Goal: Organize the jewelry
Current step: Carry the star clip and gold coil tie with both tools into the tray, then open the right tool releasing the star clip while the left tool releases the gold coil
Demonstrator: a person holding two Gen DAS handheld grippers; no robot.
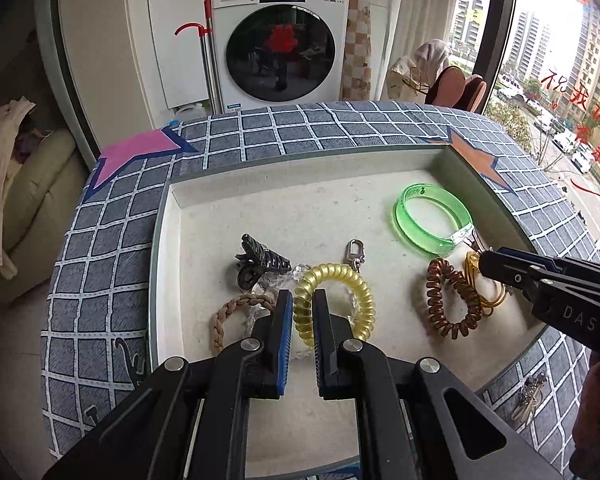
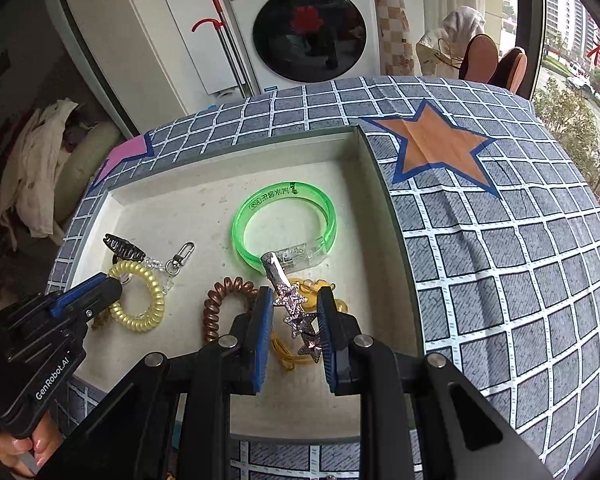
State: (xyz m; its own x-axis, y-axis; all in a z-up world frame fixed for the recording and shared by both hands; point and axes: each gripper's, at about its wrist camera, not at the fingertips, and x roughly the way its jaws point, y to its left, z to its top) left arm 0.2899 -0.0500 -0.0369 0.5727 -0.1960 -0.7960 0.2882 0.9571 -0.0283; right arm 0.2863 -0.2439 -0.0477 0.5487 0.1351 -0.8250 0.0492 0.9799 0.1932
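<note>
A shallow white tray (image 1: 300, 204) on the checked tablecloth holds the jewelry. My left gripper (image 1: 303, 300) stands with its jaws narrowly apart around the near side of a yellow coil bracelet (image 1: 340, 276), which also shows in the right wrist view (image 2: 140, 300). My right gripper (image 2: 294, 300) holds a star hair clip (image 2: 296, 312) between its pads, tip near the green bangle (image 2: 288, 224). A brown coil tie (image 1: 448, 300), a black claw clip (image 1: 260, 260), a braided band (image 1: 236, 312) and a clasp (image 1: 355, 252) lie around.
The tray's right wall (image 2: 384, 216) stands close to my right gripper. Yellow cord (image 2: 288, 356) lies under the star clip. A washing machine (image 1: 280, 36) stands behind the table. More trinkets (image 1: 532, 396) lie on the cloth at the right.
</note>
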